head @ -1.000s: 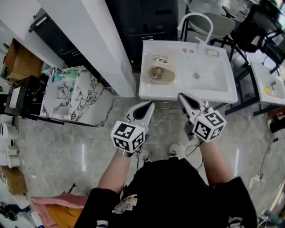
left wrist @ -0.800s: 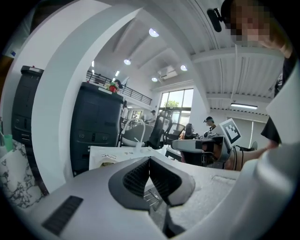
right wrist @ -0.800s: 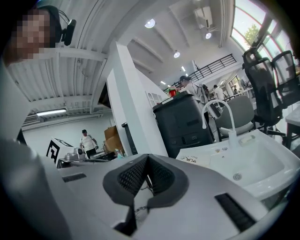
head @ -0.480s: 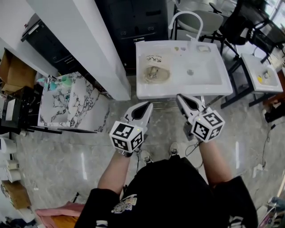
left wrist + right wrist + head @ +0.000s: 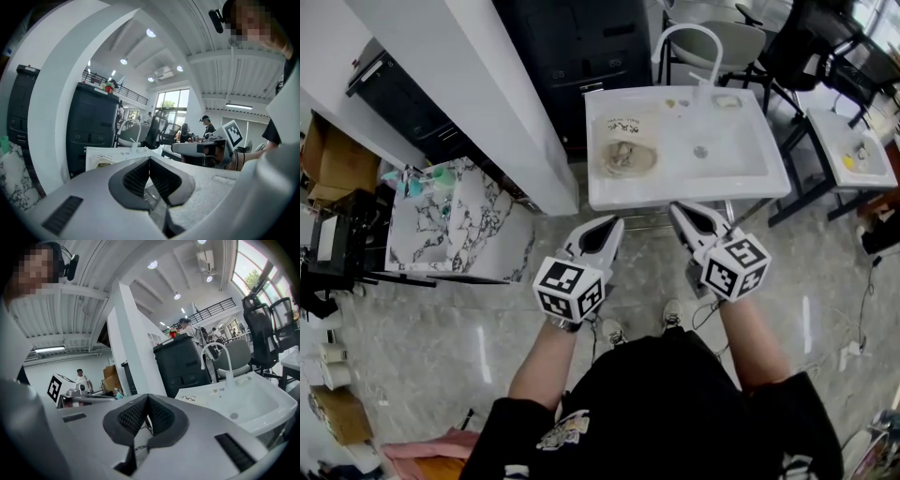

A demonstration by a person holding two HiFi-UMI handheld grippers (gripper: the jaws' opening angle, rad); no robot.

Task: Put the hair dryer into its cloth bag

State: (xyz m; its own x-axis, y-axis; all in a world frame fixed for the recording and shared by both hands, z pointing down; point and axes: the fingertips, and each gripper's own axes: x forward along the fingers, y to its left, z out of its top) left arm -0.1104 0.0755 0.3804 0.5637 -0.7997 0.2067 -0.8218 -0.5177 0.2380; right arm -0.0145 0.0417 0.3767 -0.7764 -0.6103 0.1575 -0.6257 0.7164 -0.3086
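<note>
A beige cloth bag (image 5: 627,150) with dark print lies crumpled on the left part of a white basin top (image 5: 741,178), straight ahead of me. I cannot make out the hair dryer in any view. My left gripper (image 5: 614,223) and right gripper (image 5: 677,208) hover side by side over the floor, just short of the basin's near edge. Both are shut with nothing between the jaws. In the left gripper view the pads meet at the left gripper's tip (image 5: 149,159), and the bag (image 5: 104,164) shows beyond. In the right gripper view the right gripper (image 5: 148,397) is shut too.
A curved white tap (image 5: 684,42) rises at the basin's back. A black cabinet (image 5: 581,37) stands behind it and a white pillar (image 5: 487,94) to its left. A marble-patterned table (image 5: 455,220) is at the left, with office chairs and a second white table (image 5: 858,155) at the right.
In the head view the basin has slid a little left and up. Both grippers keep the same pose, still shut and empty.
</note>
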